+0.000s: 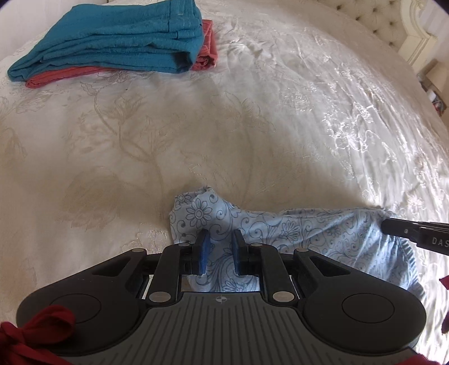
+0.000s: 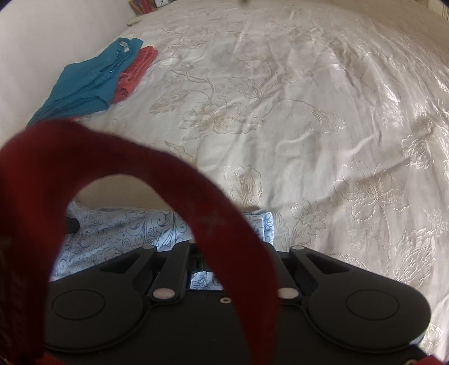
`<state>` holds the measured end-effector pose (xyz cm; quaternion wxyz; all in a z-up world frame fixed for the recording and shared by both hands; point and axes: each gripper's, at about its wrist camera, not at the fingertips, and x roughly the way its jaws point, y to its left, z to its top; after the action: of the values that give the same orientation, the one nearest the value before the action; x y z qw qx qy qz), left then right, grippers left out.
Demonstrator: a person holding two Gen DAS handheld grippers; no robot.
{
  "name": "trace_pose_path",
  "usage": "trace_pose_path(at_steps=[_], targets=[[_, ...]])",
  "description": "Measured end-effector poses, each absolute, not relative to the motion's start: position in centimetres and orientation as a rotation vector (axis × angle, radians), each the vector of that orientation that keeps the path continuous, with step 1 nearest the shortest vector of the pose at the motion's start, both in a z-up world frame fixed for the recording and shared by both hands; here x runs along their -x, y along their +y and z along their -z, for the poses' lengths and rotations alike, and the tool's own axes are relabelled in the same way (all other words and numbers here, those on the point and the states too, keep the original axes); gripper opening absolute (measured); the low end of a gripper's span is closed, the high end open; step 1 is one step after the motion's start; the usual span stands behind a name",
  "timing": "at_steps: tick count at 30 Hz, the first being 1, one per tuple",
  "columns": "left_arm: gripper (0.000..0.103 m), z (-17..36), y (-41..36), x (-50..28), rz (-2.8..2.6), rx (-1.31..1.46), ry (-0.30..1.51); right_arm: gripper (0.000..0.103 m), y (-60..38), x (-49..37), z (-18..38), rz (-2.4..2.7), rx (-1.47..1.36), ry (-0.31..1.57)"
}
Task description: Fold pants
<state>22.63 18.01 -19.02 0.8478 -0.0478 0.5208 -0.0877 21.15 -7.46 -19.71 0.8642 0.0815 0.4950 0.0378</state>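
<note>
Light blue pants [image 1: 294,233] with a dark floral print lie bunched on the cream bedspread near the front edge. My left gripper [image 1: 220,248] is open, its blue pads either side of the cloth at the pants' left end. My right gripper [image 1: 393,226] comes in from the right and touches the pants' right end. In the right wrist view the pants [image 2: 126,230] lie just ahead. A red loop of cloth [image 2: 219,224] hides the right gripper's fingers.
A folded teal garment [image 1: 118,39] lies on a folded coral one [image 1: 207,47] at the far left of the bed; both show in the right wrist view [image 2: 84,87]. A tufted headboard [image 1: 376,19] stands at the far right. Red cloth [image 1: 28,337] hangs by the left gripper.
</note>
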Motion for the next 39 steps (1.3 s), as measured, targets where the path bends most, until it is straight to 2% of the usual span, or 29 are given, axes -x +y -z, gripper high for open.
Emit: trace_pose_path(at_steps=[3,8,16,19,25,27,29,33,35,39], targets=[[0.017,18.0,18.4,-22.1,0.183,0.115,1.076,0.012,-7.2,-20.6,19.1,-0.076,-0.167,1.024],[0.017,15.3,18.7,-20.4,0.159,0.149,1.036,0.03,-6.4,-18.2,16.0,-0.062,-0.189,0.965],[0.017,11.8,16.9,-17.1,0.05,0.057,1.058,0.03,-4.8,-14.0,11.8,-0.028,-0.208,0.933],[0.017,10.9,16.1,-16.1,0.019,0.022,1.058,0.037,-4.2,-13.0,10.8,-0.028,-0.205,0.934],[0.017,9.2,15.6,-14.7,0.031,0.046,1.096,0.037,-3.1,-11.4,9.6,-0.014,-0.174,0.936],[0.017,8.5,15.4,-14.1,0.035,0.048,1.094,0.04,-2.7,-10.9,9.3,0.0,-0.164,0.935],[0.017,7.9,15.1,-13.6,0.035,0.046,1.095,0.049,-2.3,-10.4,8.9,0.012,-0.157,0.932],[0.017,6.7,14.7,-12.3,0.013,0.029,1.079,0.049,-1.9,-9.1,8.0,0.012,-0.177,0.891],[0.017,6.2,14.5,-11.6,-0.006,0.032,1.076,0.055,-1.6,-8.6,7.4,0.002,-0.167,0.878],[0.017,5.2,14.1,-10.5,-0.033,0.038,1.072,0.055,-1.1,-7.4,6.3,-0.025,-0.161,0.843]])
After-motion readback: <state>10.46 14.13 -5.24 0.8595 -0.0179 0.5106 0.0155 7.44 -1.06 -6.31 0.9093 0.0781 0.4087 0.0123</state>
